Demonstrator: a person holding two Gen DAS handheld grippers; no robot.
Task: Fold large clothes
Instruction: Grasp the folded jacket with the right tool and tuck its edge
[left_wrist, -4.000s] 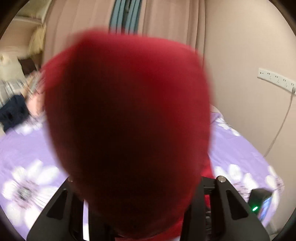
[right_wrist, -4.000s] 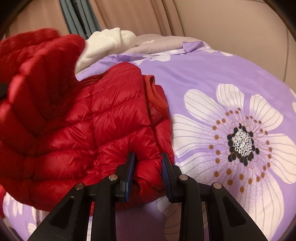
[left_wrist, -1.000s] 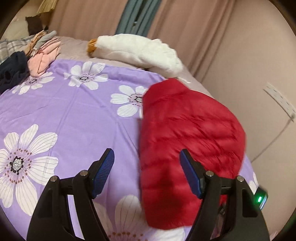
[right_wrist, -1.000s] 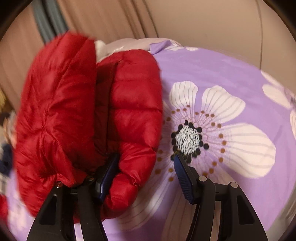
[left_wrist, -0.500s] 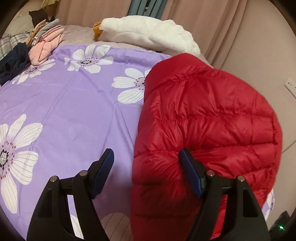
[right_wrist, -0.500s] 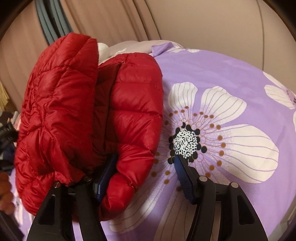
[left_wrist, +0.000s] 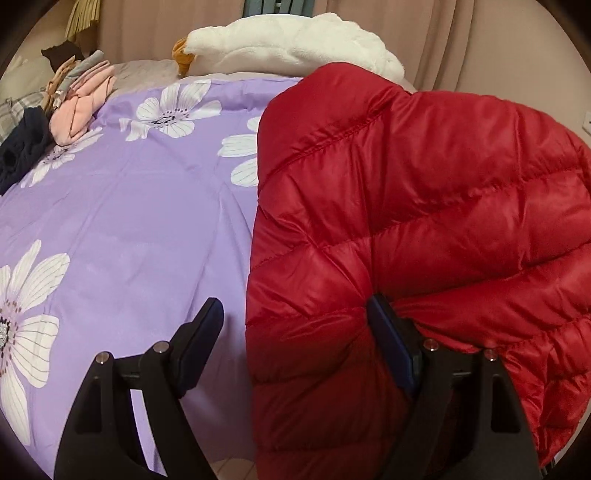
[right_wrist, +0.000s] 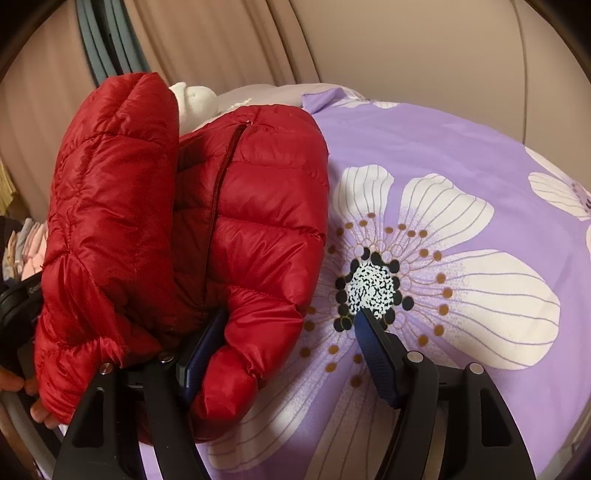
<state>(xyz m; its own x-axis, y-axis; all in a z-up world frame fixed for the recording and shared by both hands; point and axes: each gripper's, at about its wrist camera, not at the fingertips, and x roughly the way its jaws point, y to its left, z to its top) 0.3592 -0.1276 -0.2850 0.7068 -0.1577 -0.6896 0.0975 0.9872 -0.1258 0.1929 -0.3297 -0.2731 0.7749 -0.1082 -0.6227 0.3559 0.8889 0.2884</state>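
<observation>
A red quilted puffer jacket (left_wrist: 424, 221) lies folded in a thick bundle on the purple flowered bedspread (left_wrist: 140, 221). In the left wrist view it fills the right half and drapes over my right finger. My left gripper (left_wrist: 295, 325) is open, its jaws wide apart, with the jacket's edge between them. In the right wrist view the jacket (right_wrist: 184, 229) bulges at the left, its zipper showing, and covers my left finger. My right gripper (right_wrist: 291, 332) is open, its right finger over a large white flower.
A white plush toy (left_wrist: 295, 40) lies at the head of the bed. Pink and dark folded clothes (left_wrist: 77, 103) sit at the far left. Beige curtains (right_wrist: 221, 40) and a wall stand behind. A hand (right_wrist: 22, 387) shows at the lower left.
Both grippers, shut on the jacket four seconds ago, now stand open. The jacket has come down onto the bed. The left wrist camera has moved closer to it over the last second.
</observation>
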